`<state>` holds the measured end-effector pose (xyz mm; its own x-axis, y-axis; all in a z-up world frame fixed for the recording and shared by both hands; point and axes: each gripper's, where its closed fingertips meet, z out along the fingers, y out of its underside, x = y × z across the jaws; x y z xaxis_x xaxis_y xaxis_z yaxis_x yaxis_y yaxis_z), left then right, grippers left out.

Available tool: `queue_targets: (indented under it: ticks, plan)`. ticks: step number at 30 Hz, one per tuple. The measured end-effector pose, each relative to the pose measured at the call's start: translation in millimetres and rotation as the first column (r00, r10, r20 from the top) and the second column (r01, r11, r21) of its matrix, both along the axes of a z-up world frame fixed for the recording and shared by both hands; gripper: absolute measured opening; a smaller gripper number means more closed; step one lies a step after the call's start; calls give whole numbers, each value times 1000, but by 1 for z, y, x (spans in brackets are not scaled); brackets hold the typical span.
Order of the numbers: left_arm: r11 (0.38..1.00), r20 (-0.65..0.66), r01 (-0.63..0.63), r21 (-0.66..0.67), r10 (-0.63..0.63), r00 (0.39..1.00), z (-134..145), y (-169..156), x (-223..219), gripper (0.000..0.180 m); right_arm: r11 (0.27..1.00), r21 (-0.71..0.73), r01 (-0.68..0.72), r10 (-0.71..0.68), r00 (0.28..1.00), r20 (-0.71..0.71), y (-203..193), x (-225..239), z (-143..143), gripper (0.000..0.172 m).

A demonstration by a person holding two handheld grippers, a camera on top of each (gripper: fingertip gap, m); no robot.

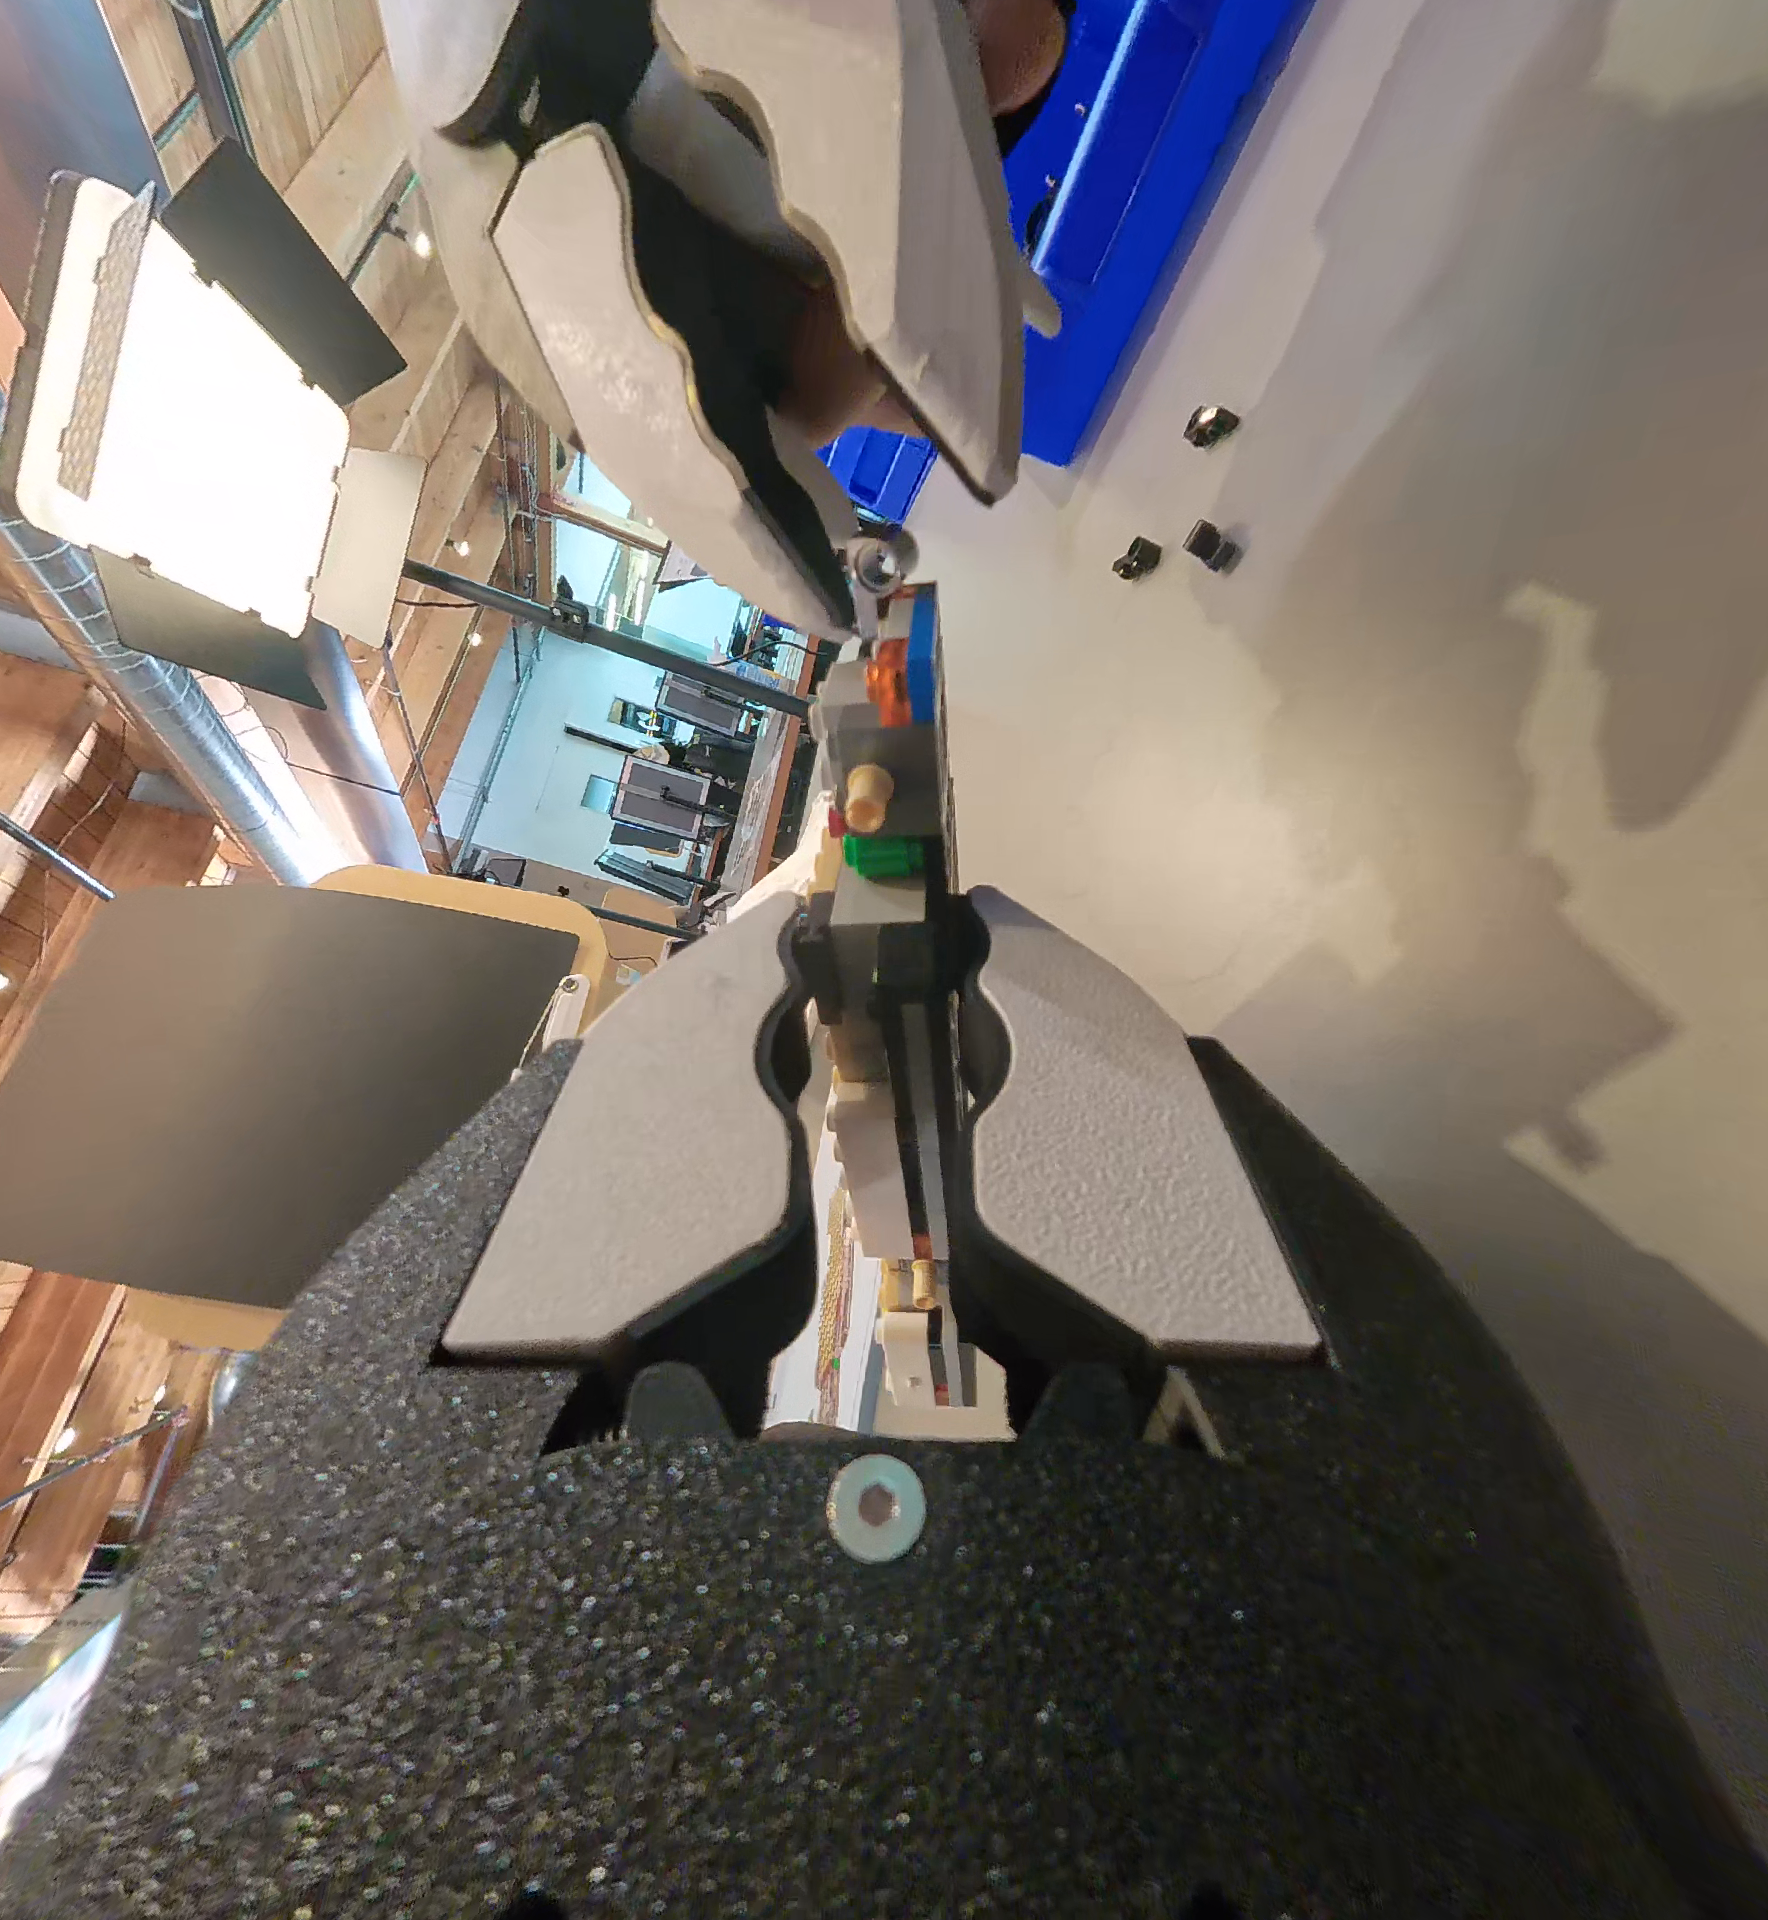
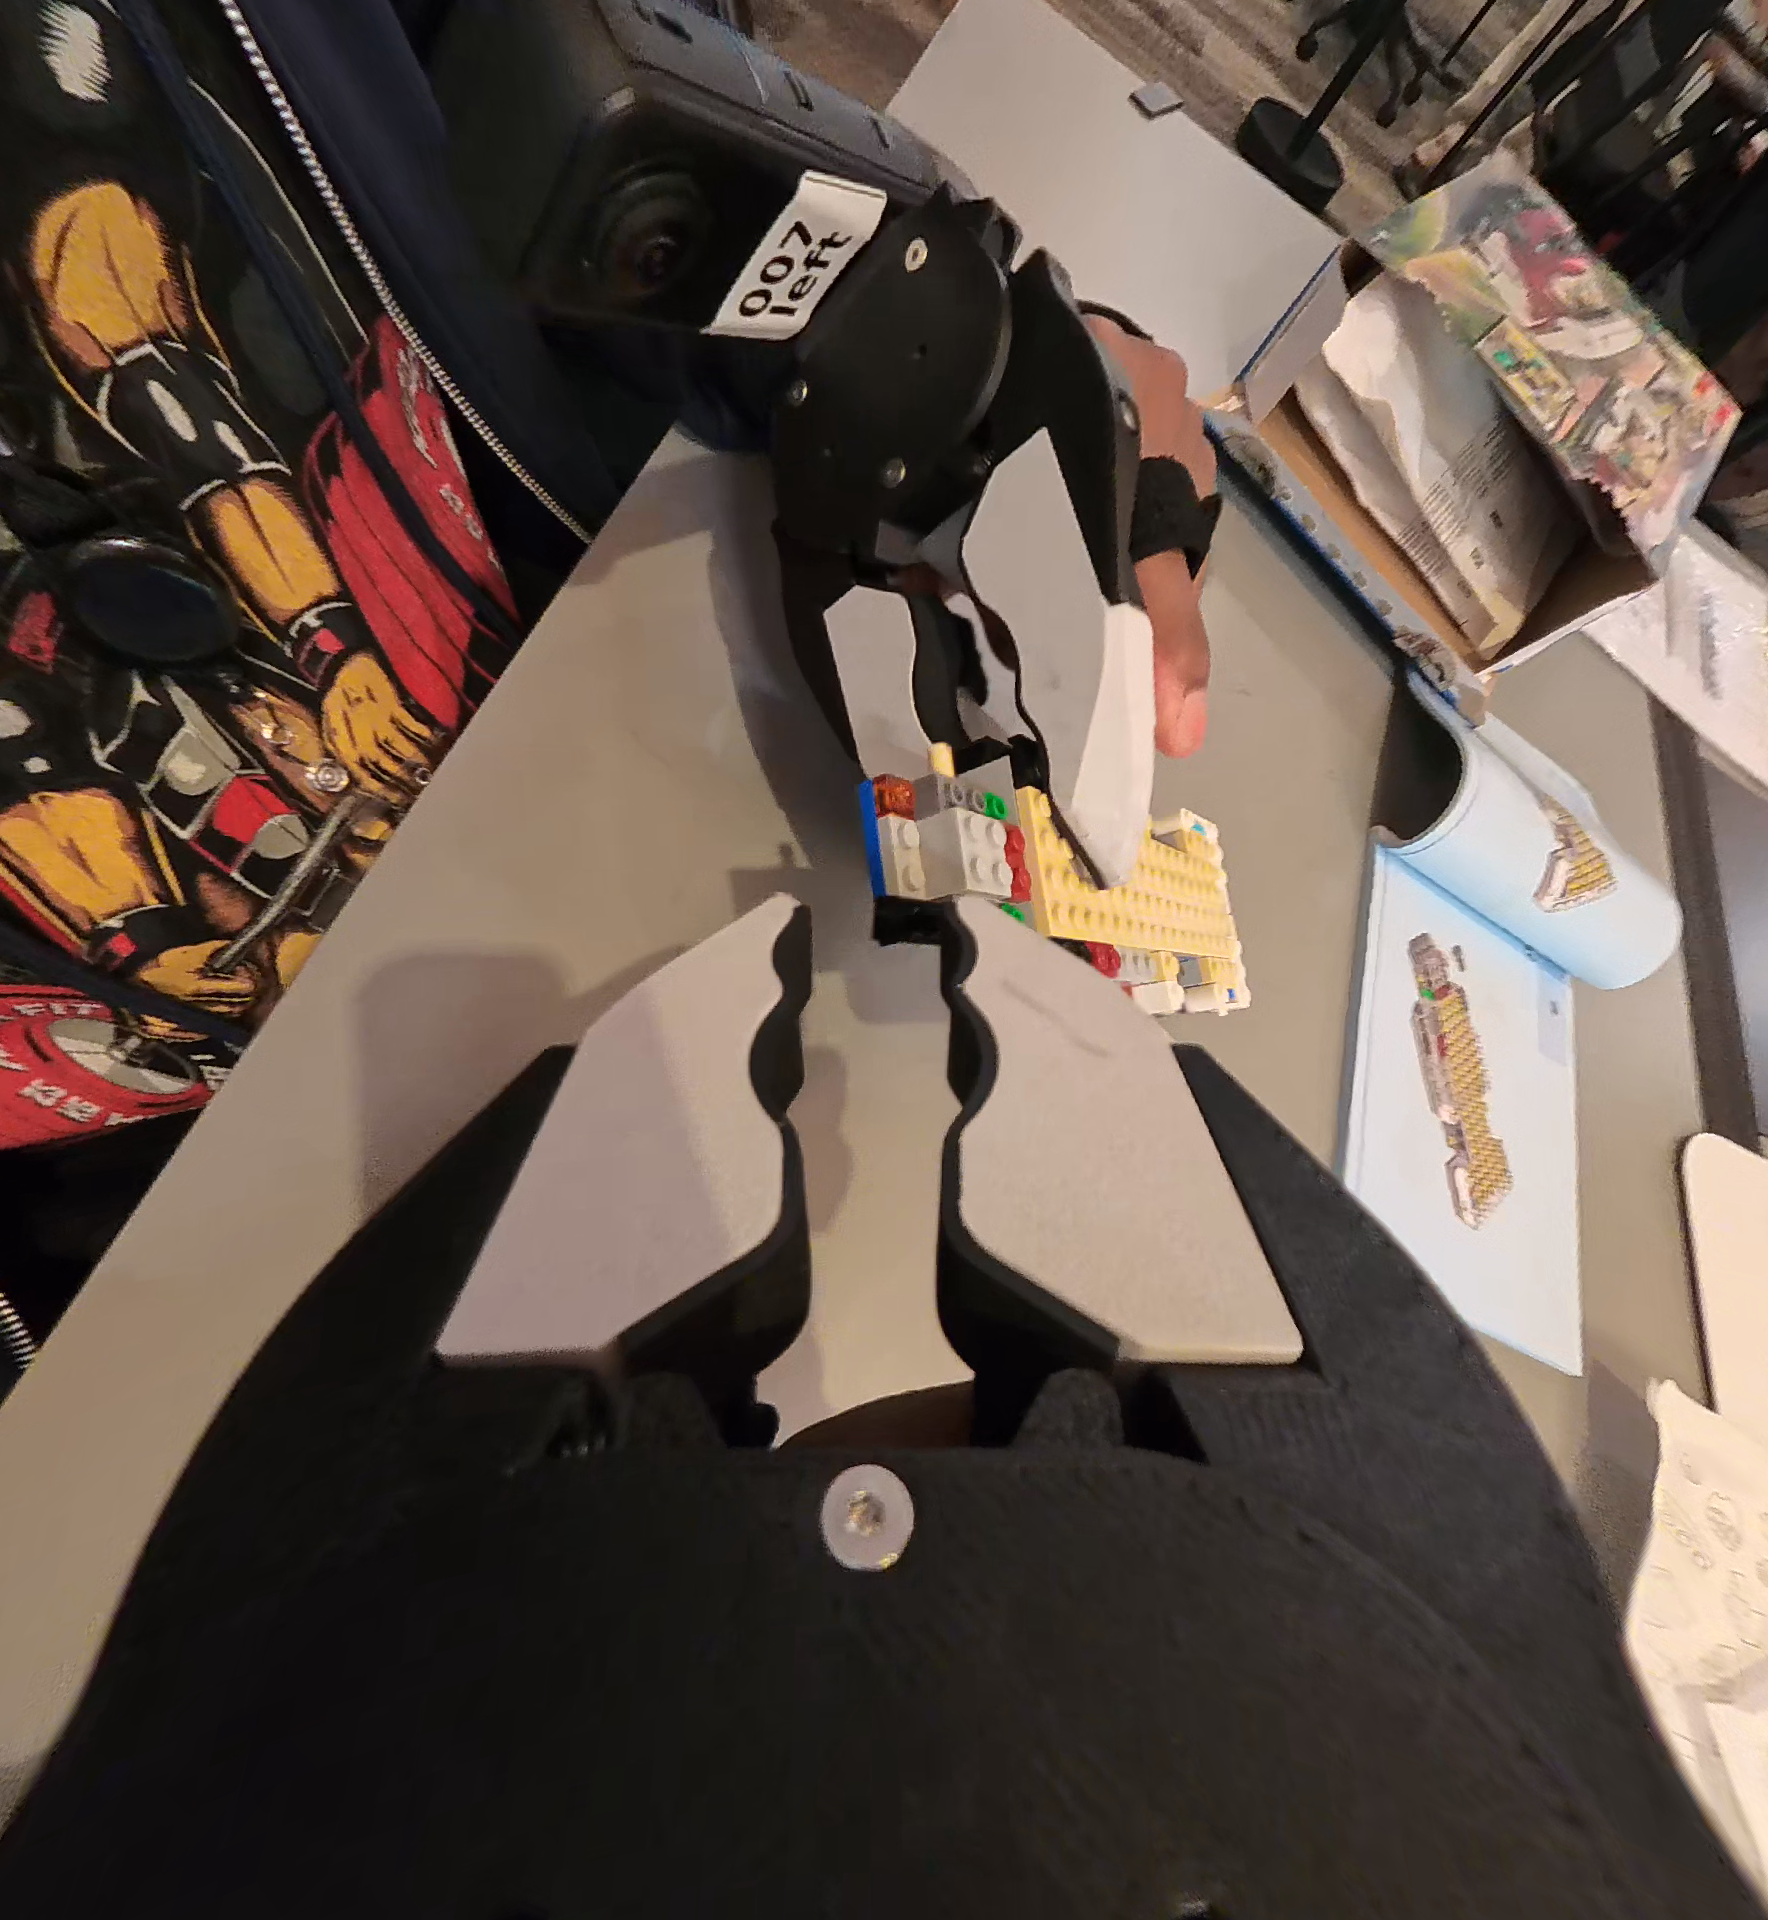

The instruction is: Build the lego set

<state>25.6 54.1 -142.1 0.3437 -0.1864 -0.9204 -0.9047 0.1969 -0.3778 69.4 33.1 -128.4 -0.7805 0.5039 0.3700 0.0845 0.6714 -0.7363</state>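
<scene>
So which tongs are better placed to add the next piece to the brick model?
Probably the right tongs: they stand open and empty just short of the brick model. The left tongs are clamped on that model, steadying it above the table.

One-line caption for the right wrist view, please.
Right gripper, jaws open, reaches toward a toy-brick model clamped by the left gripper above a grey table, beside an open instruction booklet.

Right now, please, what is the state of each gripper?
Left gripper: shut on the brick model.
Right gripper: open, holding nothing, its tips just short of the model's black end.
</scene>
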Motion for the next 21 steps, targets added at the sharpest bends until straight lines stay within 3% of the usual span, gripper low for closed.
queue_targets:
  ticks: [10, 14, 21]
  plan:
    - [1000, 106, 10, 1, -10, 994, 11, 0, -4, 24, 999, 42, 19, -11, 984, -177, 2, -11, 13, 23]
    - [1000, 112, 19, -2, -18, 994, 11, -1, -3, 24, 998, 58, 14, -1, 976, -216, 2, -13, 16, 13]
    - [998, 156, 47, -41, -40, 987, 11, -2, -1, 24, 996, 86, 8, 13, 970, -242, 0, -13, 17, 13]
